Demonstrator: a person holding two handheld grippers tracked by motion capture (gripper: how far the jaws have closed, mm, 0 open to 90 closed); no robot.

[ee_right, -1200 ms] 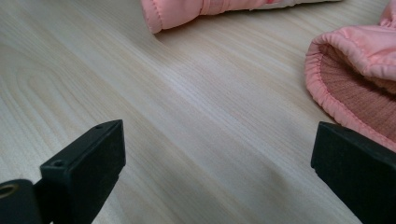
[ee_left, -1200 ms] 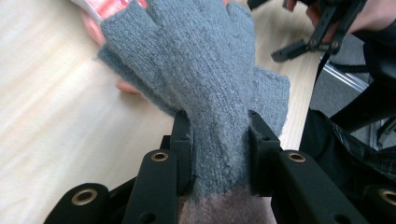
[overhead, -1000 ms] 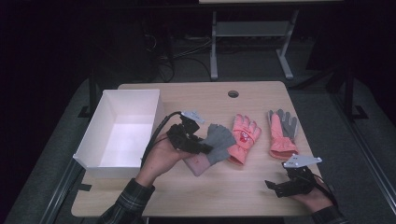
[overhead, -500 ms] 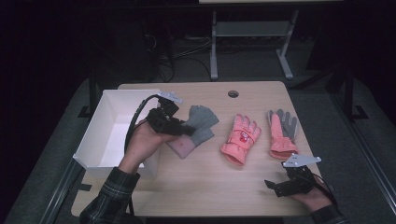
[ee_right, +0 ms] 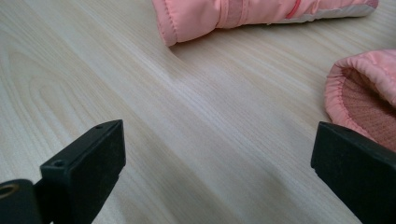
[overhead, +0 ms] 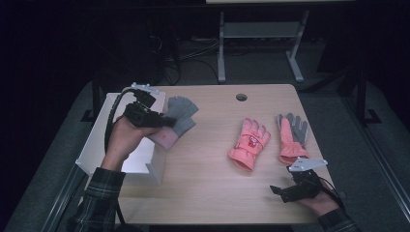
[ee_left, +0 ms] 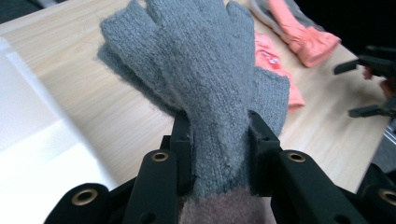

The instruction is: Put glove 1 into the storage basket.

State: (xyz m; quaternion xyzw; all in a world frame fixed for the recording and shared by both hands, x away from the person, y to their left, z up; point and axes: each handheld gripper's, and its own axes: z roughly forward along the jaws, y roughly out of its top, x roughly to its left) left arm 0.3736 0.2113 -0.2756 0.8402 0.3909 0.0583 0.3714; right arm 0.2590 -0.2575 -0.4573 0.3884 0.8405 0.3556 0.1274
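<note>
A: L gripper point(ee_left: 219, 140) first. Jaws?

B: Clamped on the grey knit glove point(ee_left: 205, 70), one jaw each side of it near the cuff, in the middle of the left gripper view. Glove's fingers fan up toward the top of that frame. Cuff's a pinkish band at btm centre.

A: And from the high view?

B: Left gripper point(overhead: 162, 121) sits left of centre, glove point(overhead: 181, 113) sticking out to its right over the wood. It's right at the white box's point(overhead: 96, 154) right wall; can't tell if the glove touches the rim. The hand point(overhead: 123, 142) holding it lies over the box opening.

A: R gripper?

B: Right gripper point(overhead: 280, 191) is at lower right of the high view, low near the table's point(overhead: 208, 188) front edge. Jaws wide apart, nothing btwn them but bare wood, per the right gripper view.

A: What's near it?

B: Pink glove point(overhead: 249, 144) w/ a printed patch, centre-right, palm down. Just right of it a second pink glove w/ grey palm point(overhead: 292, 137). Both lie flat above the R gripper, apart from it. In the right gripper view, their cuffs show at the top and right edges.
</note>
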